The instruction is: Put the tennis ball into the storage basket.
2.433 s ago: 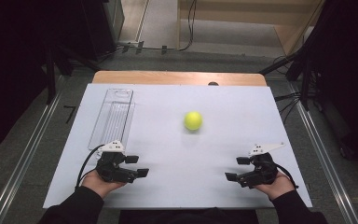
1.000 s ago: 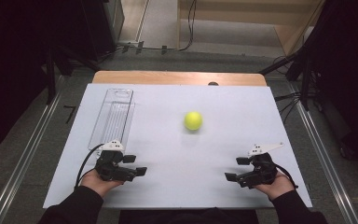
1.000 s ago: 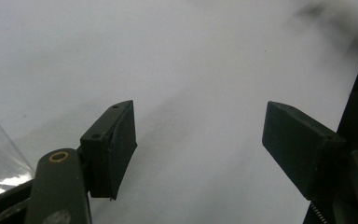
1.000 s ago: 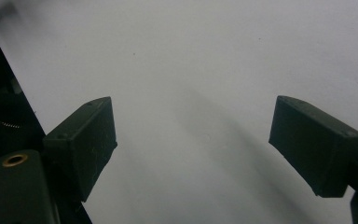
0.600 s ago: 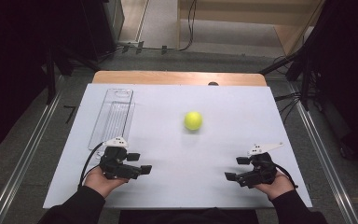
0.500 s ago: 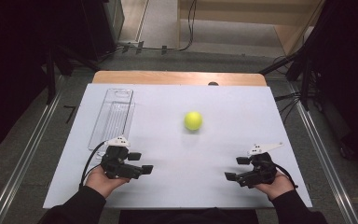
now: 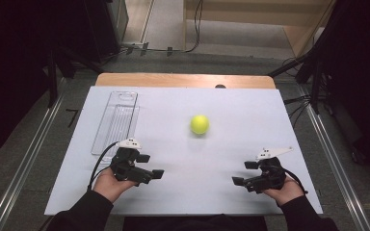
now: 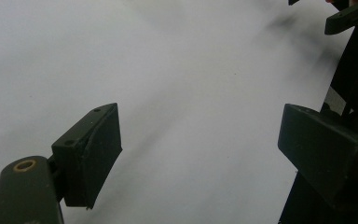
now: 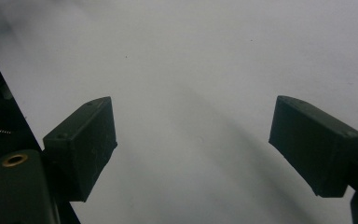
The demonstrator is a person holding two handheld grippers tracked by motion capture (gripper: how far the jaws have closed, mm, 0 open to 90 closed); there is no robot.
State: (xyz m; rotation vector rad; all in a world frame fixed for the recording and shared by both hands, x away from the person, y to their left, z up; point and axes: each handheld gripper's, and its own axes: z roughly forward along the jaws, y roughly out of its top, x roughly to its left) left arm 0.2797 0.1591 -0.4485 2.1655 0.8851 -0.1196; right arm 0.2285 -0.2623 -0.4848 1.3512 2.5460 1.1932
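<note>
Two grippers rest low over the white table (image 7: 231, 101), one in each of the person's hands. The left gripper (image 7: 150, 166) has just been opening its jaws, which now stand apart with only bare tabletop between them. The right gripper (image 7: 243, 173) also has its jaws spread wide around nothing. Beyond both sets of jaws, well apart from either and roughly between their lines, lies the yellow-green ball (image 7: 200, 124). A clear plastic tray (image 7: 118, 120) lies ahead of the left jaws, nearer the table's edge.

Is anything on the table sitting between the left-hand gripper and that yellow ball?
Nothing visible does. Bare white table lies between the left gripper and the yellow ball; the clear tray sits off to the side.
</note>
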